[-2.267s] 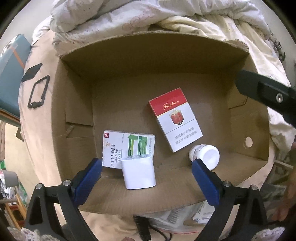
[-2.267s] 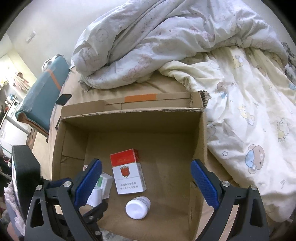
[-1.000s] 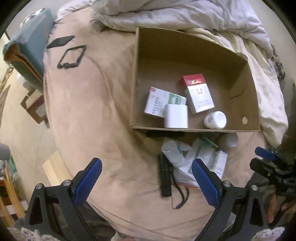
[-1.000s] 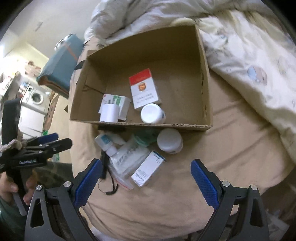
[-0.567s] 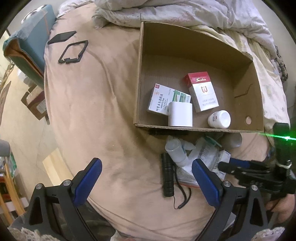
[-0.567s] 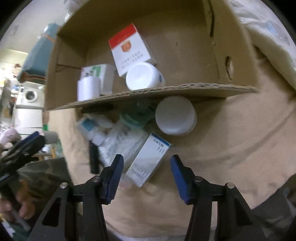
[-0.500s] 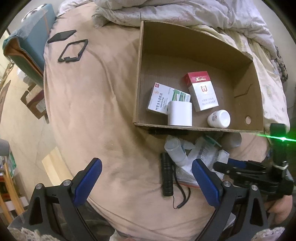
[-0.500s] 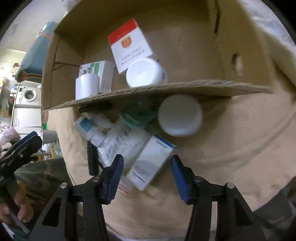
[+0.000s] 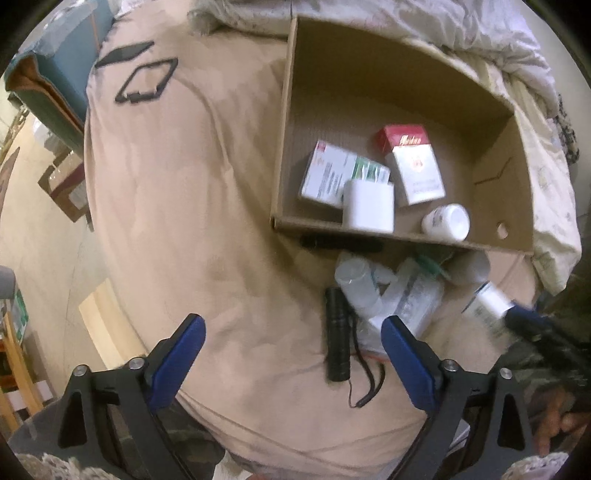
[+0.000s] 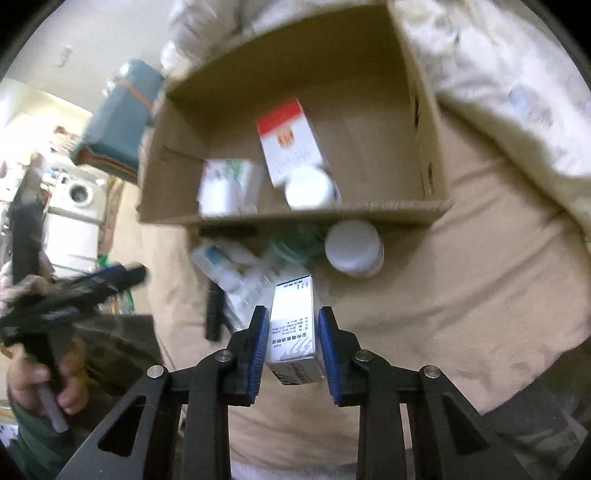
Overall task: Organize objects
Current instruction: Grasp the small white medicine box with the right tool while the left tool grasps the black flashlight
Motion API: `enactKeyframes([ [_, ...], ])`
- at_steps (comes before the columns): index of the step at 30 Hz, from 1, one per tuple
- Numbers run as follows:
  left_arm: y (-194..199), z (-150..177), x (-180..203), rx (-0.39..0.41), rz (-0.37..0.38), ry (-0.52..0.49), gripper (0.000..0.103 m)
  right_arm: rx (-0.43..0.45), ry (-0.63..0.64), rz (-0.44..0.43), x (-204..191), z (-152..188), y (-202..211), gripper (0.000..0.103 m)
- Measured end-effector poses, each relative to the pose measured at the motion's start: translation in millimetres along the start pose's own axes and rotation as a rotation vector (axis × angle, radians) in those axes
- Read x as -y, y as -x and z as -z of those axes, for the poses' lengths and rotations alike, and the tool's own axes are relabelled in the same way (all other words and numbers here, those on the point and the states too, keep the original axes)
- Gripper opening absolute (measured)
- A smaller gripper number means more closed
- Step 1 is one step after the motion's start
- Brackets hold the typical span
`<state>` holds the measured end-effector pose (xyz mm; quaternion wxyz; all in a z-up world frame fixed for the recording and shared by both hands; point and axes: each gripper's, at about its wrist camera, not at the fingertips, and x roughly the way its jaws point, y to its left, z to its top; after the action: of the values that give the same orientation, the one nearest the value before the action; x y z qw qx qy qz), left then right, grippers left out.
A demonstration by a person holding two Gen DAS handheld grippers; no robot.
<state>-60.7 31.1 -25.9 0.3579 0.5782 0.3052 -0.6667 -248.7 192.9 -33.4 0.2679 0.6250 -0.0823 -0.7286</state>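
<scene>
In the right wrist view my right gripper [image 10: 292, 317] is shut on a white medicine box [image 10: 291, 332] with a blue edge, held off the tan bedsheet. Ahead stands the open cardboard box [image 10: 369, 110]. It holds a red-and-white pack [image 9: 413, 166], a green-and-white carton [image 9: 332, 177], a white cylinder [image 9: 367, 208] and a small white bottle [image 9: 447, 221]. My left gripper [image 9: 291, 325] points straight down above the sheet. Its jaws stand wide, are closing a little, and have nothing between them.
A pile lies against the box's near wall: a black flashlight [image 9: 337, 336] with a cord, a clear bag of bottles [image 9: 399, 299] and a white jar [image 10: 354, 247]. A crumpled quilt [image 9: 461, 26] lies behind. A phone and black frame [image 9: 144, 81] lie far left.
My right gripper has closed on the white medicine box and drawn it out of the pile. The left gripper has stayed almost in place, its jaws a little narrower.
</scene>
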Motion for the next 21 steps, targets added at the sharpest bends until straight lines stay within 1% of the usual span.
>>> enactKeyframes([
  [1,-5,1,1,-0.018,-0.001,0.002,0.087,0.027,0.004,-0.006,-4,1,5,0.029],
  [3,-14,3,5,-0.049,-0.006,0.004,0.083,0.061,0.006,-0.022,-5,0,12,0.029],
  [4,-20,4,8,-0.064,-0.012,0.006,0.076,0.066,0.011,-0.029,-6,-1,13,0.029],
  [5,-26,5,11,-0.085,-0.007,0.003,0.071,0.068,0.014,-0.033,-6,-2,13,0.029],
  [6,-30,6,14,-0.1,0.002,0.003,0.059,0.069,0.016,-0.036,-5,-2,14,0.029],
  [7,-35,6,18,-0.117,0.01,0.005,0.051,0.069,0.017,-0.039,-6,-3,13,0.029],
  [8,-41,7,22,-0.136,0.006,0.002,0.05,0.07,0.02,-0.041,-7,-4,13,0.029],
  [10,-48,8,30,-0.141,-0.012,-0.002,0.042,0.084,0.023,-0.041,-11,-6,17,0.029],
  [11,-52,7,35,-0.141,-0.035,-0.019,0.038,0.09,0.024,-0.042,-10,-5,19,0.029],
  [14,-58,8,44,-0.13,-0.068,-0.029,0.038,0.1,0.023,-0.047,-6,-4,24,0.029],
  [15,-64,8,47,-0.139,-0.082,-0.029,0.038,0.1,0.023,-0.045,-6,-3,24,0.029],
  [17,-74,10,49,-0.153,-0.073,-0.014,0.038,0.099,0.021,-0.037,-4,-4,23,0.029],
  [21,-87,11,54,-0.171,-0.113,-0.014,0.038,0.1,0.019,-0.031,-2,-4,22,0.029],
])
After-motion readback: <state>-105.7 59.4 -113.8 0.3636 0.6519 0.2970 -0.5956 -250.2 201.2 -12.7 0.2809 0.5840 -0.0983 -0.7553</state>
